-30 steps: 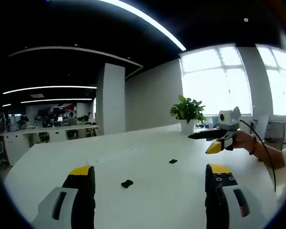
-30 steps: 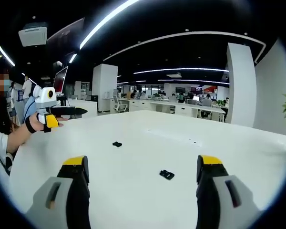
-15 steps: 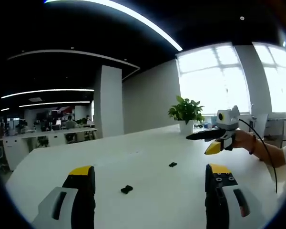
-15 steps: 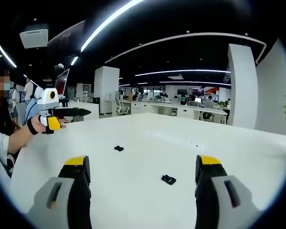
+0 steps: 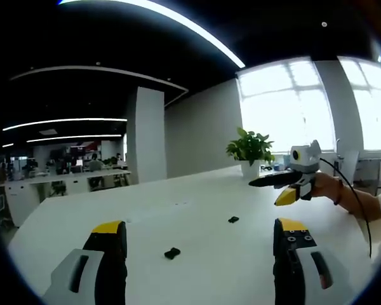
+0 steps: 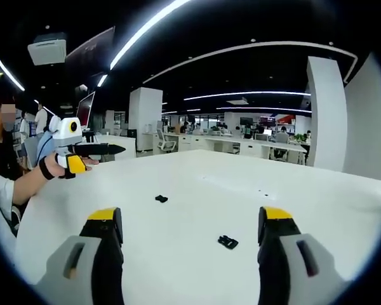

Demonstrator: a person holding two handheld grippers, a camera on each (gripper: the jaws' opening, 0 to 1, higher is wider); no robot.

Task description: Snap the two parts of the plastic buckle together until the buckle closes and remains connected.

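Buckle halves (image 5: 172, 253) (image 5: 233, 220) lower; plant (image 5: 249, 146) left-view.

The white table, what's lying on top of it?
Two small black buckle parts lie apart on the white table. A potted plant stands at its far edge. Nothing covers them.

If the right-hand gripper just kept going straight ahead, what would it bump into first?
Probably the white table, near the small black buckle piece lying between the right gripper's open fingers. Depth is hard to judge, so it may pass just above the piece.
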